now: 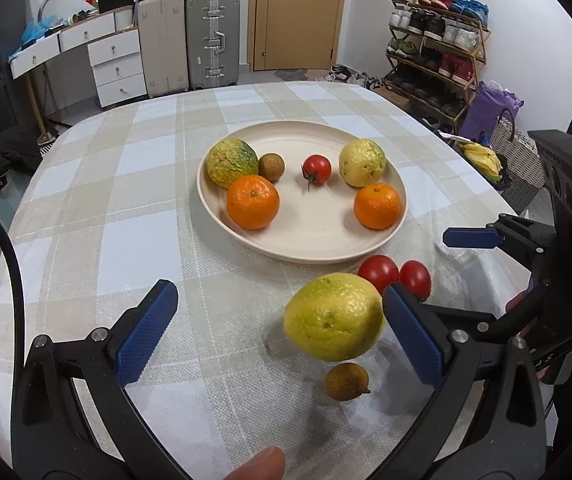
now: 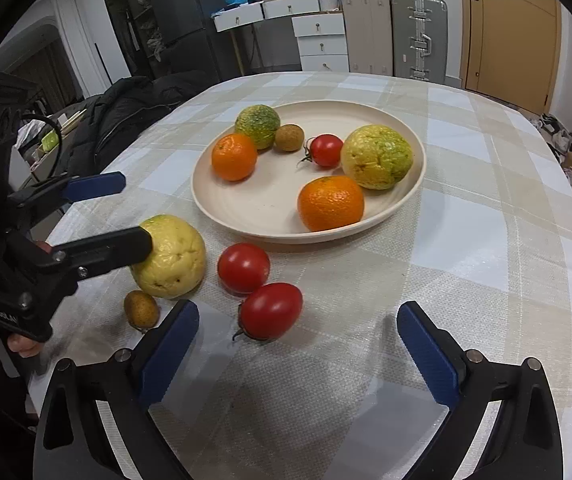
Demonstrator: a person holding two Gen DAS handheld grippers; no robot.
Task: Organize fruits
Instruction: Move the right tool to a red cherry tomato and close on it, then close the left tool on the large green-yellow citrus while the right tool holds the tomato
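A dimpled yellow-green citrus fruit (image 1: 334, 316) touches the wide-spread left hand-held gripper (image 1: 281, 334).

Fruit on the plate and fruit on the cloth

You have a cream plate (image 2: 406, 196) with two oranges (image 2: 233, 157) (image 2: 330, 202), two bumpy yellow-green fruits (image 2: 257, 125) (image 2: 376, 157), a small brown fruit (image 2: 289, 137) and a little tomato (image 2: 326, 150) with its stem on. Just in front of the plate, on the cloth, two red tomatoes (image 2: 243, 267) (image 2: 271, 310) sit side by side, almost touching. To their left you see a big yellow fruit (image 2: 173, 258), round and bumpy, with green at the top. A second small brown fruit (image 2: 141, 309) lies right below it, close to it.
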